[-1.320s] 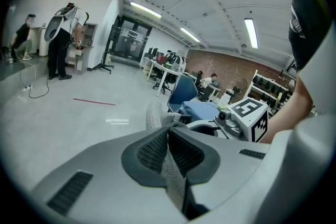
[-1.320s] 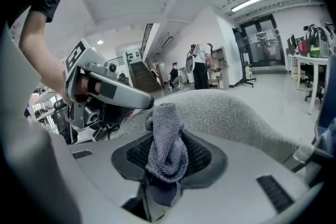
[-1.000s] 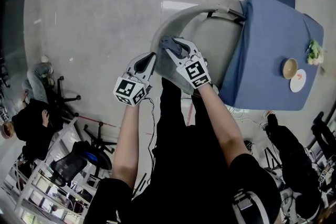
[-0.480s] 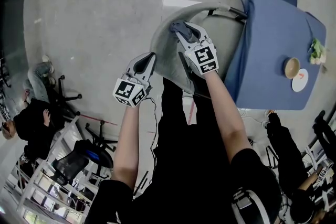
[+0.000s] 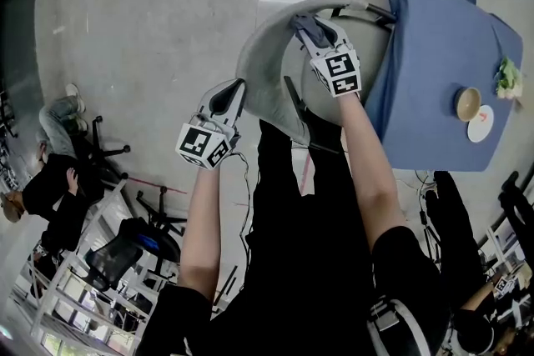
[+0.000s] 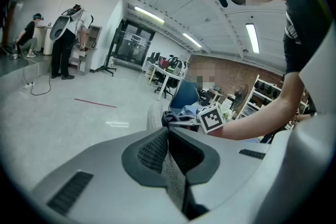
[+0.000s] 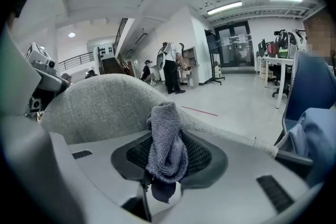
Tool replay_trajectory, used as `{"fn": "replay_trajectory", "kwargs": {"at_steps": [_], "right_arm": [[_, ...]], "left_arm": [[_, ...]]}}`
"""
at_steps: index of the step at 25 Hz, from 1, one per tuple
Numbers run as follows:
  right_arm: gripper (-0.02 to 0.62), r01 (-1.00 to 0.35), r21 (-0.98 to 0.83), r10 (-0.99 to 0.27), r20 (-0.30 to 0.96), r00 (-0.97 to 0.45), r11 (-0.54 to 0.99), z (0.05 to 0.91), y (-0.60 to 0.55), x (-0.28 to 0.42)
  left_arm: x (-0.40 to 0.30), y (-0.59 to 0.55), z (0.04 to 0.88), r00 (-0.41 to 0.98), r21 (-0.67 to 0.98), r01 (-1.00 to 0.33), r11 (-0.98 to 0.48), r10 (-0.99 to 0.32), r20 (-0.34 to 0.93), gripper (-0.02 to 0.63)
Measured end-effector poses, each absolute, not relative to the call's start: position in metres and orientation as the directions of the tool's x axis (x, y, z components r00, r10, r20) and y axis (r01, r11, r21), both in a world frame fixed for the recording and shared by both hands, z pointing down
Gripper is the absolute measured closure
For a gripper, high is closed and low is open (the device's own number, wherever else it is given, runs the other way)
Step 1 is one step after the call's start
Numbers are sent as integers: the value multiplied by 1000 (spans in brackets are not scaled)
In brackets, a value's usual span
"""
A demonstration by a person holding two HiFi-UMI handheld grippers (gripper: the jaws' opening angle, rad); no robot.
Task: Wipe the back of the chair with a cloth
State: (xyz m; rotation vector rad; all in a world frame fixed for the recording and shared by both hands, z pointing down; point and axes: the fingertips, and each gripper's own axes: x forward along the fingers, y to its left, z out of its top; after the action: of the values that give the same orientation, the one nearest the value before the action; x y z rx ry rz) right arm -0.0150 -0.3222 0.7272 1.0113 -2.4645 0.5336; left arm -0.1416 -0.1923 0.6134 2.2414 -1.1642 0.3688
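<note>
**Open office hall, concrete floor [image 5: 150, 21]: the wipe is travelling along the rim**

The one grey chair back [image 5: 259, 75] curves beside a blue-covered worktop [image 5: 434, 54]. The right gripper [image 5: 304, 25], jaws clamped on the single grey-blue cloth [image 7: 167, 147], has slid from the near part of the top edge to its far end by the worktop. Most of that rim now looks covered, so I judge the wipe well under way. The left gripper [image 5: 234, 92], jaws closed on the back's near edge, has stayed put, steadying it. Two grippers, one cloth, one bowl [image 5: 465, 102], one plate [image 5: 482, 122].
</note>
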Motion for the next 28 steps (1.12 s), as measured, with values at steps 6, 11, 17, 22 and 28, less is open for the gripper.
{"fn": "replay_trajectory", "kwargs": {"at_steps": [6,11,17,22,28], "right_arm": [[445,-706,-185,-537,527,-658,683,737,-320,-23],[445,-688,-207,-518,519,-680,695,743,-314,-35],[445,-627,-228,-452,519,-725,745,745,-291,-53],[445,-586,-245,-405,522,-751,772,745,-267,-73],[445,-563,-273,-372,521,-768,780,749,-247,-83]], "left_arm": [[-144,-192,613,582,366,-813,-453,-655,483,579],[-142,-192,615,589,367,-808,-461,-647,484,578],[-144,-191,617,582,375,-812,-447,-662,472,580],[-146,-190,616,586,390,-808,-442,-671,454,581],[-144,-191,618,589,387,-806,-448,-674,446,581]]}}
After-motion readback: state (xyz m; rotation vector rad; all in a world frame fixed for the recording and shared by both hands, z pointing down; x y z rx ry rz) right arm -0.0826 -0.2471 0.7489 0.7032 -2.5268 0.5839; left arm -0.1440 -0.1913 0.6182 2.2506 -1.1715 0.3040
